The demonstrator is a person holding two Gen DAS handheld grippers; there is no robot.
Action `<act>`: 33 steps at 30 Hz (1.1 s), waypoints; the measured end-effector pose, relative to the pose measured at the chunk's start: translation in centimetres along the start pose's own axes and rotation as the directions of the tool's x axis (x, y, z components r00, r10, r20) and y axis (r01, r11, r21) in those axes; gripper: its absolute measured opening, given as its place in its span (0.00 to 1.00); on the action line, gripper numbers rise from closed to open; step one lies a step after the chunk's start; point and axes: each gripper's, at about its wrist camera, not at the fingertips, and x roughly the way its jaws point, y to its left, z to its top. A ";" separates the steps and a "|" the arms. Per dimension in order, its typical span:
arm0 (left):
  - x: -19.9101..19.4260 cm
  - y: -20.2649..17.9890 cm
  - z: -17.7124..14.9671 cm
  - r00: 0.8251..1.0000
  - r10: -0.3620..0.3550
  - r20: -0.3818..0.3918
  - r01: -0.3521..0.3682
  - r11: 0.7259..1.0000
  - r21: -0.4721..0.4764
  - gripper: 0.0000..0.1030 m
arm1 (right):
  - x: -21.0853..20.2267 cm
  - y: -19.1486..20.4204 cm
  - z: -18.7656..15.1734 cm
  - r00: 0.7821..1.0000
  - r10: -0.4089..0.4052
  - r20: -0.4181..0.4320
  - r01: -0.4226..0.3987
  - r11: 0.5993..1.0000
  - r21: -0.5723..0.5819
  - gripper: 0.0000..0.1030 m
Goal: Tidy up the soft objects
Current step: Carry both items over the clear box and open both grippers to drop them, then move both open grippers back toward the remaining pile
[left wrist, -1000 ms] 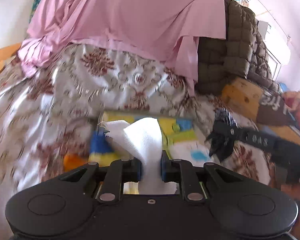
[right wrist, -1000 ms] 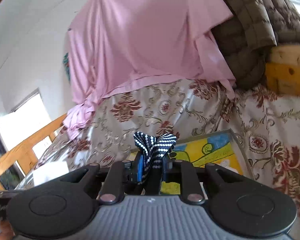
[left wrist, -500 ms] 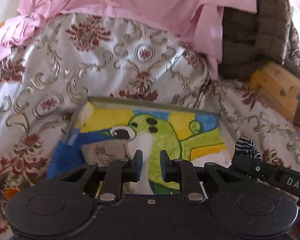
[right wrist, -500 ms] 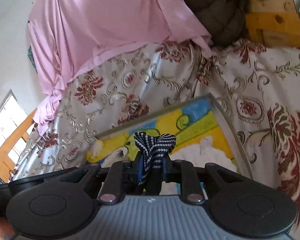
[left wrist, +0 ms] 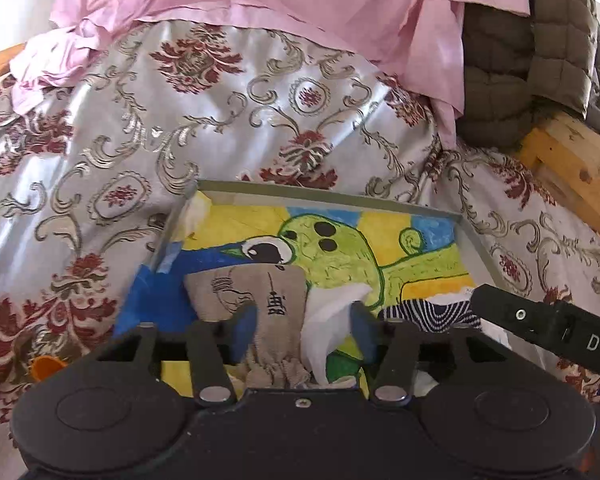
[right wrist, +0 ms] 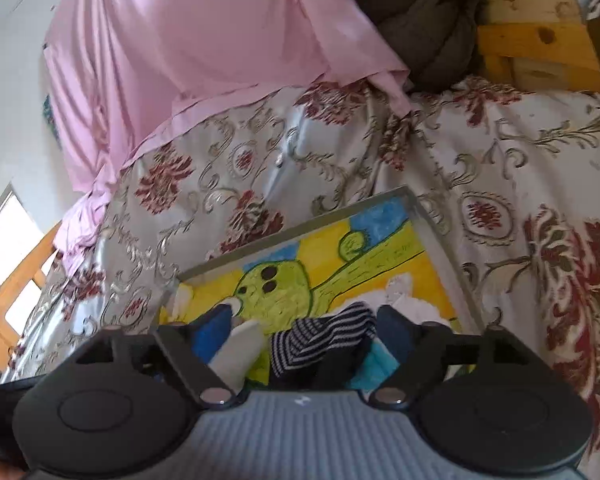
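As jaws open, both grippers (left wrist: 304, 332) over tray (left wrist: 332, 198).

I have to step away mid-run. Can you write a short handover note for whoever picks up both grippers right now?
Left gripper: jaws opening, white cloth loose between them, over the tray.
Right gripper: jaws opening, striped sock loose between them, also over the tray.
A beige pouch already lies in the tray, on its parrot picture.
Done: both pieces brought to the tray and being let go.
Left: pull both grippers clear, then check the flowered bedspread for more soft things.
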 end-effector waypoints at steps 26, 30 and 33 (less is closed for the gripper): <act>-23.6 0.7 -4.5 0.965 0.039 0.258 -0.031 0.999 -0.035 0.99 | -19.4 3.3 -2.0 0.971 0.064 0.231 -0.045 0.995 -0.085 1.00; -26.1 0.8 -7.3 0.959 0.046 0.279 -0.038 0.999 -0.035 0.99 | -22.1 4.2 -4.1 0.967 0.081 0.243 -0.054 0.992 -0.116 1.00; -27.6 0.6 -9.4 0.954 0.051 0.297 -0.047 0.999 -0.022 0.99 | -23.7 4.8 -5.8 0.965 0.075 0.251 -0.037 0.988 -0.152 1.00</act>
